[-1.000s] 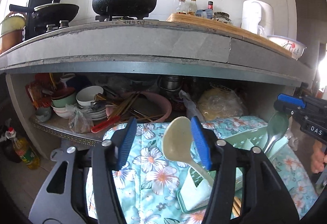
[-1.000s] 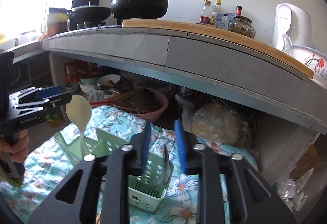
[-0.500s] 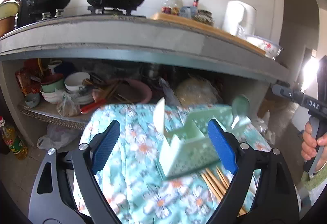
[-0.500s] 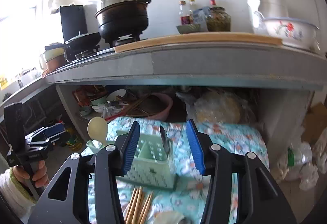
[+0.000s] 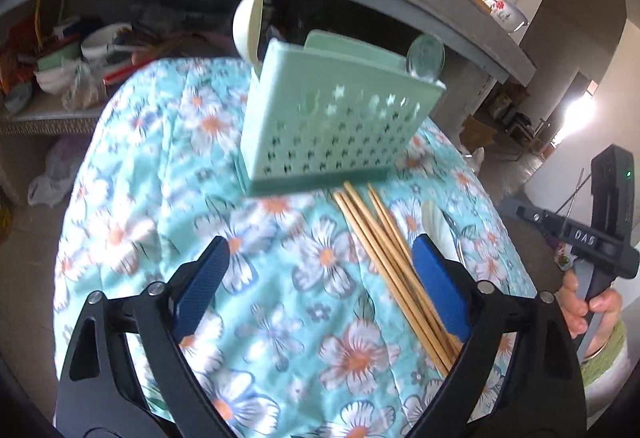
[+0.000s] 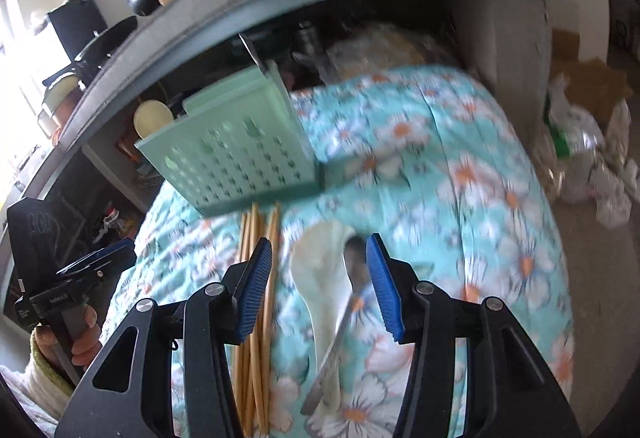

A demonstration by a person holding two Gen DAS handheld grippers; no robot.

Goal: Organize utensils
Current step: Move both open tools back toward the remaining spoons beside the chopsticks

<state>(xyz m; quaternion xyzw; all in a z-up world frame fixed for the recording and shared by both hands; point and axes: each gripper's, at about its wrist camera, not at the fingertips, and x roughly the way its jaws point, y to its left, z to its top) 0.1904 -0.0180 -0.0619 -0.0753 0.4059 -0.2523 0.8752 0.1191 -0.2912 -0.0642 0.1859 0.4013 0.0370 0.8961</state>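
Both tongs gape apart, empty. The chopsticks [image 5: 384, 262] lie beside the left gripper [image 5: 320, 278]; a pale spoon [image 6: 320, 270] lies between the right gripper [image 6: 316, 286] fingers, before the green basket [image 5: 332, 126].

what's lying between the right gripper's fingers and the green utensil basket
In the right wrist view, a cream spoon and a metal spoon lie on the floral cloth between the open right gripper and basket.

The left hand-held gripper [image 5: 320, 280] and right hand-held gripper [image 6: 316, 284] both hover, jaws spread wide, gripping nothing.
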